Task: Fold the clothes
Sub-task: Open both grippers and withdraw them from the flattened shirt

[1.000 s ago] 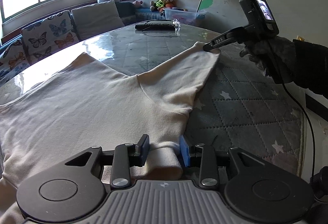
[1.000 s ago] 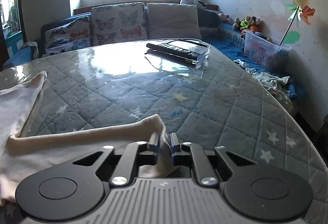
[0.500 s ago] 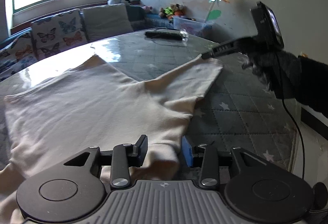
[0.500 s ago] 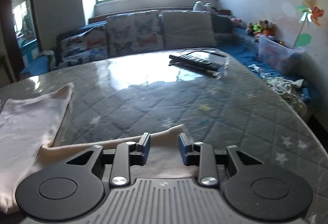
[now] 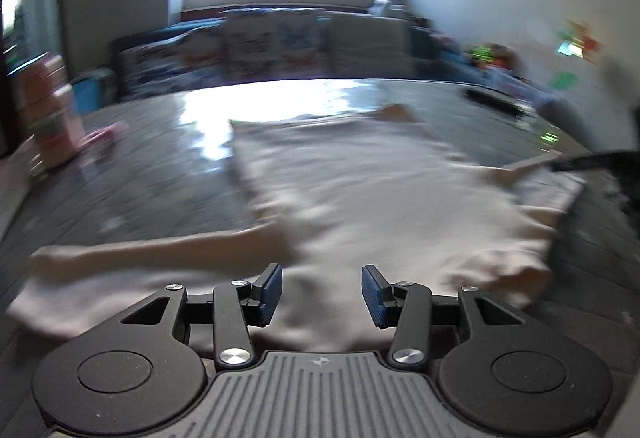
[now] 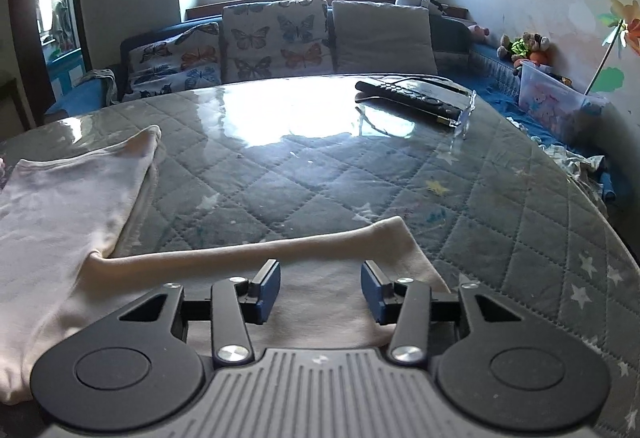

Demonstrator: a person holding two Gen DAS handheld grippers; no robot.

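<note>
1. We see the shirt, cream and soft, lying spread on the table. One sleeve stretches flat under the right gripper, and the body lies to its left.
2. A second ago both grippers pinched folds of the shirt. Now both have let go, and the cloth lies flat beneath them instead of bunched between the pads.
3. The left view has swung since then. It now looks across the shirt toward the window, heavily blurred, where earlier it faced the wall.
4. The left gripper has its jaws apart and opening. The shirt shows in the gap, but the blue pads do not press it.
5. The right gripper has its jaws apart and opening as well. The sleeve lies in the gap, clear of the pads.
6. The table is round and covered in grey quilted fabric with stars under a glossy clear sheet that mirrors the window.
7. A black remote lies at the far edge, well apart from the shirt.
8. Beyond the table stand butterfly-print cushions.
</note>
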